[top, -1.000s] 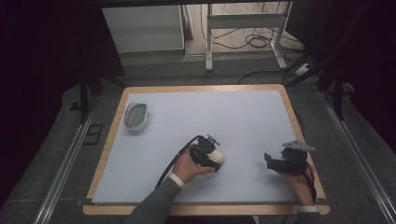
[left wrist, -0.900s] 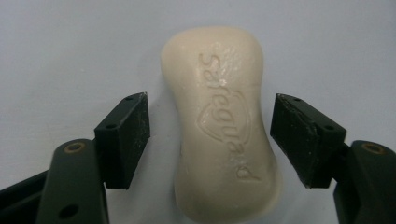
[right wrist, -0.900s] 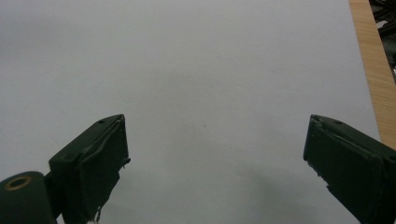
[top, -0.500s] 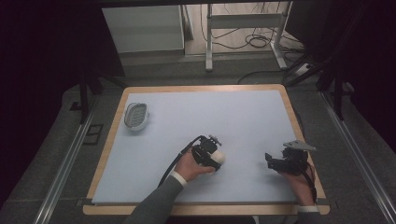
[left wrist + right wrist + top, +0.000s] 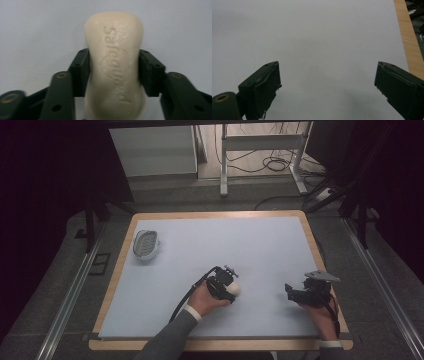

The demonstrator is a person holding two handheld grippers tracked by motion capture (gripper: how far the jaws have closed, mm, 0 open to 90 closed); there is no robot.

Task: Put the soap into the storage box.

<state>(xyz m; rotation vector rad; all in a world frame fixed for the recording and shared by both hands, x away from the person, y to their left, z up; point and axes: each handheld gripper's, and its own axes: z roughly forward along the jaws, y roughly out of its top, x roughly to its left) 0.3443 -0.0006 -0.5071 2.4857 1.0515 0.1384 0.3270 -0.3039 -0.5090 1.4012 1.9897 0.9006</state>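
Surface (image 5: 260, 245) of pale blue board with a wooden rim, in a dim room with cables on the floor beyond. A grey soap dish (image 5: 146, 244) sits near its left edge. The left gripper (image 5: 113, 72) pinches a cream soap bar (image 5: 115, 62) (raised lettering runs along it) near the front centre. The right gripper (image 5: 327, 82), well apart, has its jaws spread wide over bare board.

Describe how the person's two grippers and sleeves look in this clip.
Both are black two-jaw tools. The left gripper trails a black cable back along a grey sleeve with a white cuff. The right gripper carries a grey three-cornered plate on top, and a white cuff shows at that wrist. Up close, the jaws end in blocky dark pads, with brass-coloured pivot rings.
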